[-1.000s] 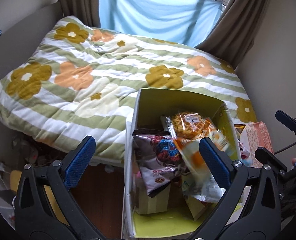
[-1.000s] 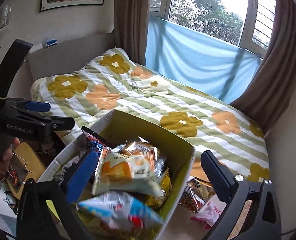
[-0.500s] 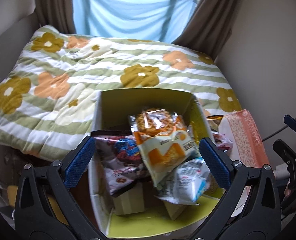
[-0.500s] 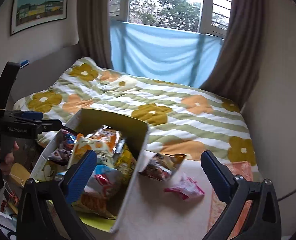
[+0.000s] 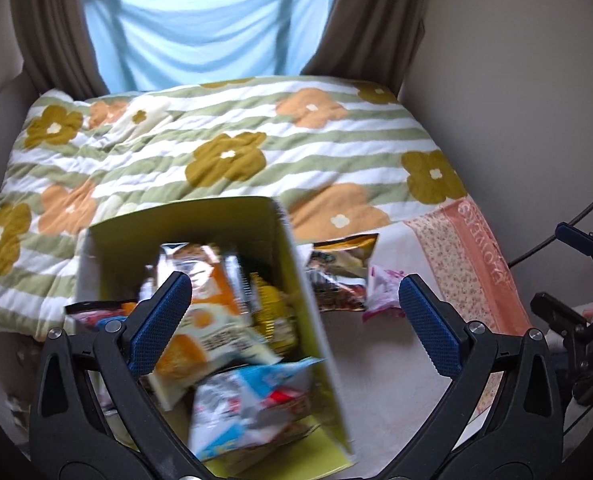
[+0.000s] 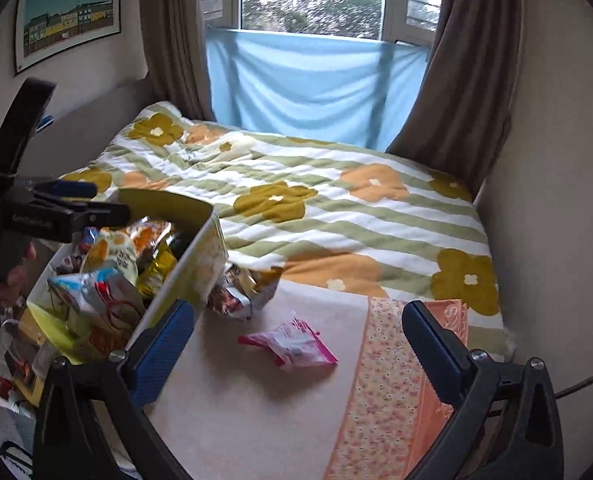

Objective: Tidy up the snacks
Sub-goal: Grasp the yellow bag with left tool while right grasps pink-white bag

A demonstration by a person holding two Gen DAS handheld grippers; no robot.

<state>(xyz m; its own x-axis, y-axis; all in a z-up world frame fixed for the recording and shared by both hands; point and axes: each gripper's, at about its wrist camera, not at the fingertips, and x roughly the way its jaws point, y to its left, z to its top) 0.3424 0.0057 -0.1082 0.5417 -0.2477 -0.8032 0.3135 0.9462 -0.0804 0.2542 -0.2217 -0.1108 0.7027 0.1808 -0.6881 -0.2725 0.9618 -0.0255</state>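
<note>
A yellow cardboard box (image 5: 316, 332) (image 6: 192, 268) stuffed with snack bags stands at the left end of a small table. A dark snack bag (image 5: 336, 272) (image 6: 240, 288) lies just right of the box. A pink packet (image 5: 380, 296) (image 6: 292, 344) lies on the table beyond it. My left gripper (image 5: 292, 320) is open and empty above the box's right side. My right gripper (image 6: 296, 344) is open and empty, hovering over the pink packet. The left gripper also shows at the left of the right wrist view (image 6: 56, 208).
The table carries a beige cloth (image 6: 256, 400) with an orange floral border (image 6: 400, 380). Behind it lies a bed with a flowered striped quilt (image 6: 316, 208). A blue sheet (image 6: 312, 84) hangs under the window. A wall stands on the right.
Both views have swung to the right, away from the box and toward the table. The dark bag and pink packet now sit nearer the centre of both views.
</note>
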